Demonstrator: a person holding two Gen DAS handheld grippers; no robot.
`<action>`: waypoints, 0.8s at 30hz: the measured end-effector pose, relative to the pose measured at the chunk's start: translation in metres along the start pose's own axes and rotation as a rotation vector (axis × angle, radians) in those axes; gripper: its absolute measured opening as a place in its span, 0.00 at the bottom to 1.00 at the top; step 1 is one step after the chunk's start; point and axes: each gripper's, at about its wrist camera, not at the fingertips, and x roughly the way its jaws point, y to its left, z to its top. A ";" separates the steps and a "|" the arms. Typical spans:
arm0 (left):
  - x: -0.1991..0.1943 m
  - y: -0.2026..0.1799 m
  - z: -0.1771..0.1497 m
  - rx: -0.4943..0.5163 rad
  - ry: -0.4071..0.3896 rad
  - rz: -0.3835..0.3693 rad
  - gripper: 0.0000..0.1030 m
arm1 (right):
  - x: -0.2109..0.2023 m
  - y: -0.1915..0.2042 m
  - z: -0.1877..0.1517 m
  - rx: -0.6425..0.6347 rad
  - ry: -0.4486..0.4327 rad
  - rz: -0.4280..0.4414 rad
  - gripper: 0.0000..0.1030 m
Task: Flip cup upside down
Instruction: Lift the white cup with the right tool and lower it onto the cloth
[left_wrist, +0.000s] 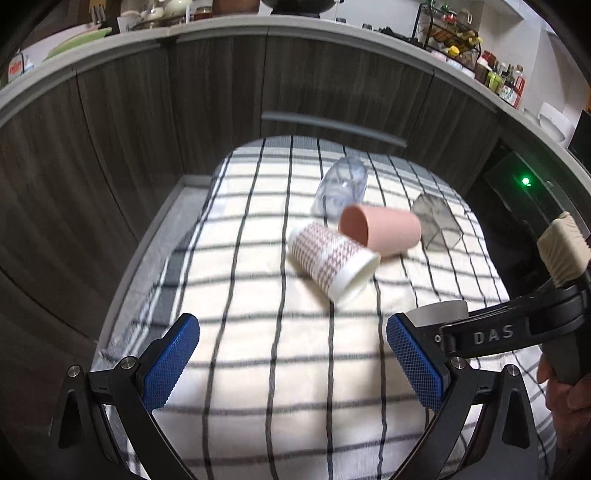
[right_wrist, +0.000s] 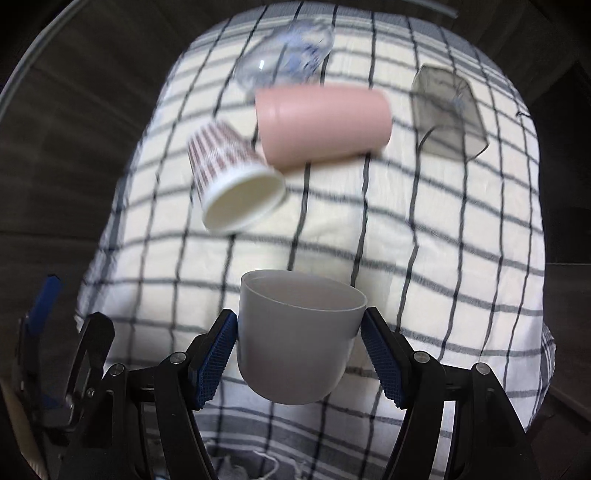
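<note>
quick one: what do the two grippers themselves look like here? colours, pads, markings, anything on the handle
Both grippers, left and right, share one build: black angular linkage arms with silver pivot bolts, and blue pads with a fine diamond-knurled texture. Seen from the left wrist camera, the right unit's black arm reads "DAS" in pale letters. No cables or sleeves visible.

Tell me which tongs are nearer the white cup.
Right. The right tongs are shut on the white cup, pads on both sides. The left tongs are open over the checked cloth, beside it.
</note>
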 end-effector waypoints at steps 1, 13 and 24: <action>0.001 0.001 -0.002 -0.004 0.003 0.009 1.00 | 0.005 0.000 -0.001 -0.007 0.006 -0.009 0.67; 0.013 0.009 -0.018 -0.017 0.028 0.049 1.00 | 0.040 -0.007 -0.008 0.000 -0.008 -0.029 0.67; 0.011 0.006 -0.017 0.004 0.023 0.076 1.00 | 0.039 -0.003 0.003 0.004 -0.058 -0.001 0.78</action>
